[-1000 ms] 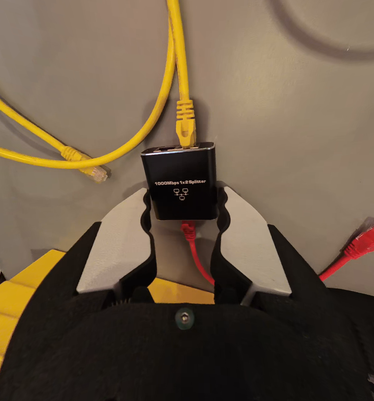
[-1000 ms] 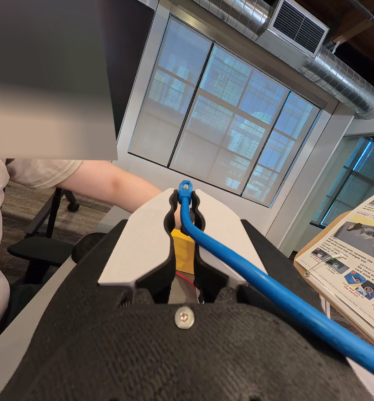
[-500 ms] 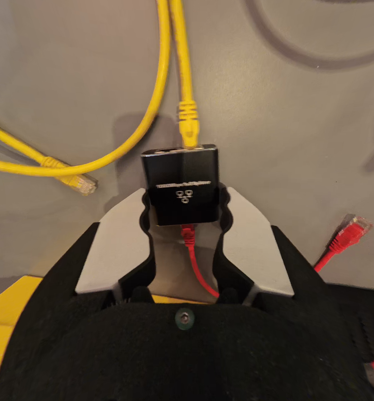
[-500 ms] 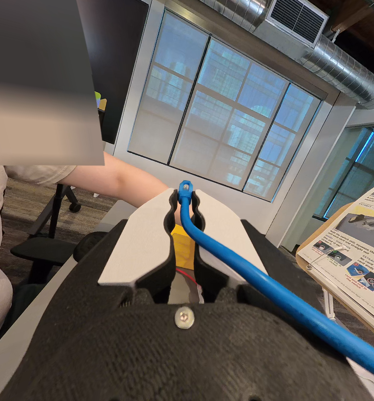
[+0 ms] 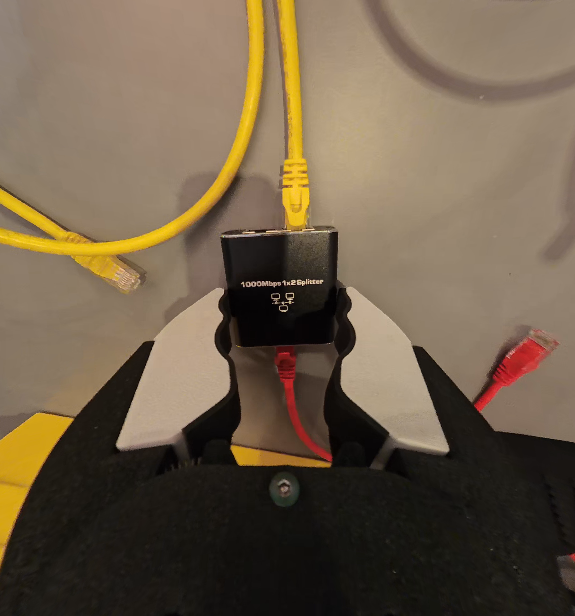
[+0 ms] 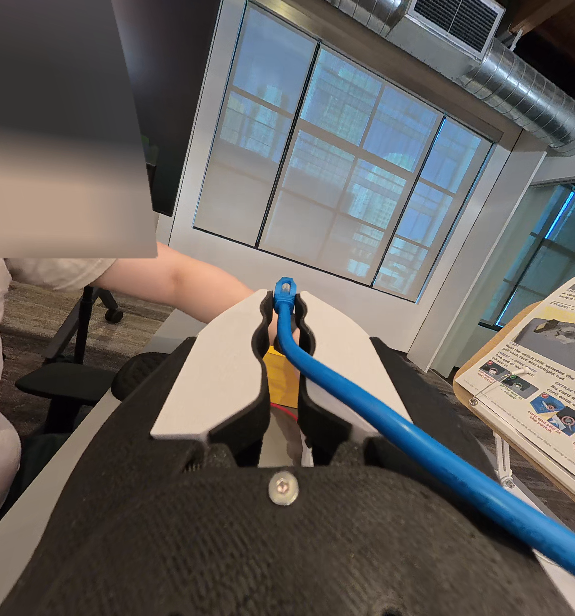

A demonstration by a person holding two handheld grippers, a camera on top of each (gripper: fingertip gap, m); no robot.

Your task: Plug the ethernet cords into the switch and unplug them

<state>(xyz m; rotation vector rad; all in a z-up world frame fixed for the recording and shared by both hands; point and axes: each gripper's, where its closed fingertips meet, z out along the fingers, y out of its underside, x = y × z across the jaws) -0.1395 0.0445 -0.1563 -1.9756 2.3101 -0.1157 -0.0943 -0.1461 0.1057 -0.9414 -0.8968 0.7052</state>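
Black and boxy, the switch (image 5: 281, 286) sits on the grey table (image 5: 446, 200) in the left wrist view, the left gripper (image 5: 282, 316) spread wide with both pads pressed on its sides. One yellow plug (image 5: 295, 196) sits in its far face, one red plug (image 5: 286, 363) in its near face. Two loose plugs lie on the table: one yellow (image 5: 112, 270), one red (image 5: 526, 353)

Only the right wrist view shows the blue cord (image 6: 396, 430): the right gripper (image 6: 284, 300), nearly closed, pinches its plug boot, held up before a window (image 6: 329, 166). Beside it are a person's arm (image 6: 179, 280) and one instruction sheet (image 6: 553, 383)
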